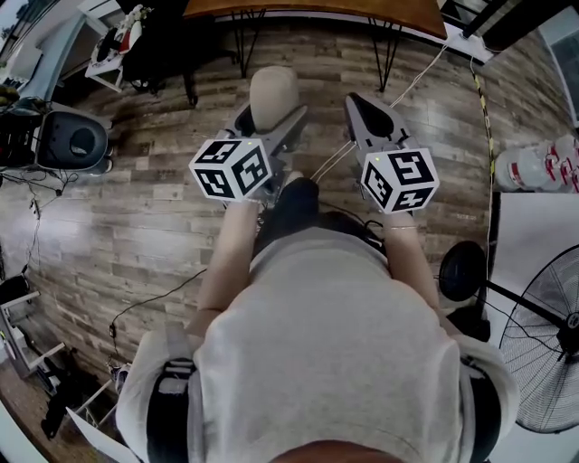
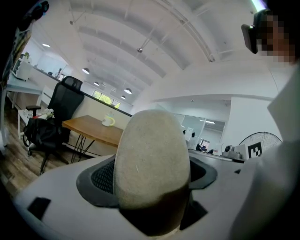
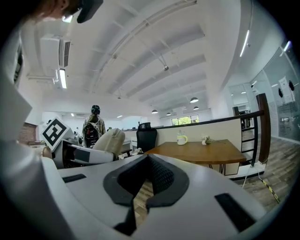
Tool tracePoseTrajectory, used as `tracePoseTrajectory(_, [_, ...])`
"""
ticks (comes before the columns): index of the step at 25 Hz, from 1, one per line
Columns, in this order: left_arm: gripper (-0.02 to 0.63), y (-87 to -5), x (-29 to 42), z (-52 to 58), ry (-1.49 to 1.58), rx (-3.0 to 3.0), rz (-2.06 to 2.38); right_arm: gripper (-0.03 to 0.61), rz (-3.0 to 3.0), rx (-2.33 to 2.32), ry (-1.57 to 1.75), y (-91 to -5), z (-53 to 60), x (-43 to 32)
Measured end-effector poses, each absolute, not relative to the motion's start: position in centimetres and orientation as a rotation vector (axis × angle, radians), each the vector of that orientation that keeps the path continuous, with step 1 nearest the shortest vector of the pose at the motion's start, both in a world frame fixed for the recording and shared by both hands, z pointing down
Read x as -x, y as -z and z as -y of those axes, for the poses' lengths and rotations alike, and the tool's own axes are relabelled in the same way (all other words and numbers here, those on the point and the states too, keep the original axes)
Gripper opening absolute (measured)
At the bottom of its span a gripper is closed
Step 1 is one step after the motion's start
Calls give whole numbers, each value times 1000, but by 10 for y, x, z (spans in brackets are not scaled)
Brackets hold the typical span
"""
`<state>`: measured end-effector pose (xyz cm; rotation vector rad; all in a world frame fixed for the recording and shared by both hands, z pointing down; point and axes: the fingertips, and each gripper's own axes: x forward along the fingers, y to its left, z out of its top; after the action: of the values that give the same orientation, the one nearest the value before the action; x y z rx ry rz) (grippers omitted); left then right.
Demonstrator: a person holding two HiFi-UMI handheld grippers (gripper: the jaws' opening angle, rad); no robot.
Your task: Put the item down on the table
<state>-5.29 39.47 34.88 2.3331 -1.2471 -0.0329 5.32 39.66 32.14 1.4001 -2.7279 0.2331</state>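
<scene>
**Item:** beige, rounded, egg-shaped object (image 2: 152,154) with a matte surface. I cannot tell the material. It stands upright between the left fingers (image 2: 99,177), which grip it near its lower end. Most of its body rises clear above them. It is held in the air over the plank floor (image 1: 136,226), not on any surface.

**Left gripper** (image 1: 270,116): fingers spread wide and clamped on both sides of the item. Its marker cube (image 1: 232,168) sits behind the fingers, toward the person.

**Right gripper** (image 3: 148,157): fingers (image 3: 165,177) closed tip to tip. Nothing is between them, and only a sliver of floor shows through the hollow behind the tips. Its marker cube (image 1: 400,179) is at the rear. It is held beside the left gripper, apart from it.

**Worktop** (image 1: 308,9): brown wooden top on thin black metal legs, ahead of both sets of fingers and well apart from them.
- A white mug (image 3: 181,139) stands on it.
- A small plant-like object (image 3: 206,139) stands next to the mug, too small to identify.

**Surroundings:**
- A black office chair (image 2: 65,101) is ahead and to the left of the left fingers.
- A pedestal fan (image 1: 552,335) is to the right of the right fingers and behind them.
- A pack of bottles (image 1: 538,165) lies on the floor to their right.
- A person wearing a backpack (image 3: 93,126) stands far beyond the fingers.
</scene>
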Motion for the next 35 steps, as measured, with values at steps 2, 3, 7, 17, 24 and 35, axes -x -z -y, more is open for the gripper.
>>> tracePoseTrajectory(2, [416, -351, 53, -387, 25, -2330, 1250, 11, 2736, -1368, -253, -327, -392, -52])
tracePoseTrajectory(3, [416, -351, 54, -381, 23, -2330, 1250, 11, 2734, -1362, -262, -329, -387, -51])
tracePoseTrajectory(7, [416, -356, 56, -353, 14, -2325, 1235, 11, 2718, -1376, -275, -334, -360, -49])
tracePoseTrajectory(17, [416, -356, 60, -237, -2, -2352, 1168, 11, 2665, -1448, -290, -339, -250, -43])
tracePoseTrajectory(24, [416, -353, 69, -148, -14, -2380, 1114, 11, 2657, -1493, -290, -335, -164, -30])
tracePoseTrajectory(35, [416, -353, 96, -43, -13, -2377, 1061, 11, 2664, -1518, -280, -325, -63, 4])
